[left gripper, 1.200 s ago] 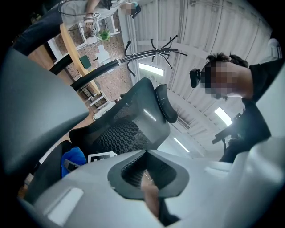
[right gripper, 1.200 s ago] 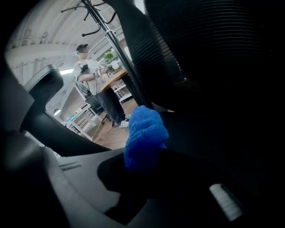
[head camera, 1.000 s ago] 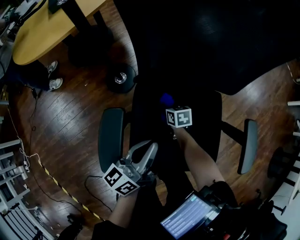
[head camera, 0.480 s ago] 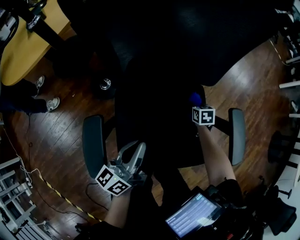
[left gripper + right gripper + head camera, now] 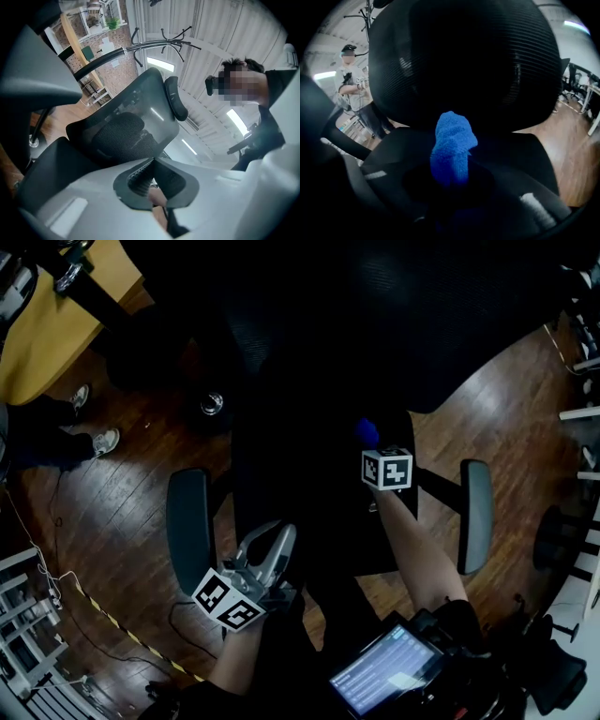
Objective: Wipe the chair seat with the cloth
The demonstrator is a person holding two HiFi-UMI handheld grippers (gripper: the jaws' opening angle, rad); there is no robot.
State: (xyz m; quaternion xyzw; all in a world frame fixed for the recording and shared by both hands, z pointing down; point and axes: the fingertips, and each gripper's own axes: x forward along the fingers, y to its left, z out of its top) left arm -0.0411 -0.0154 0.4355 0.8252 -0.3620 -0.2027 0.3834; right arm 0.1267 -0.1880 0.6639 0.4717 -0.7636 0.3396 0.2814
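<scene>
The black chair seat [image 5: 309, 474] fills the middle of the head view, between its left armrest [image 5: 190, 526] and right armrest [image 5: 475, 512]. My right gripper [image 5: 368, 444] is over the right half of the seat, shut on a blue cloth [image 5: 366, 433]. In the right gripper view the cloth [image 5: 452, 147] sticks up out of the dark jaws, in front of the mesh backrest [image 5: 464, 61]. My left gripper [image 5: 284, 535] hangs at the seat's front left corner. Its grey jaws [image 5: 152, 161] meet at the tips with nothing held.
Dark wooden floor [image 5: 122, 512] surrounds the chair. A yellow table [image 5: 47, 324] is at the far left, with a person's shoes [image 5: 94, 442] beside it. A tablet [image 5: 375, 681] hangs at my waist. A standing person [image 5: 351, 89] shows left of the backrest.
My right gripper swept the cloth from the seat's middle to its right side, then came back a little to the left. The left gripper has stayed in place.
</scene>
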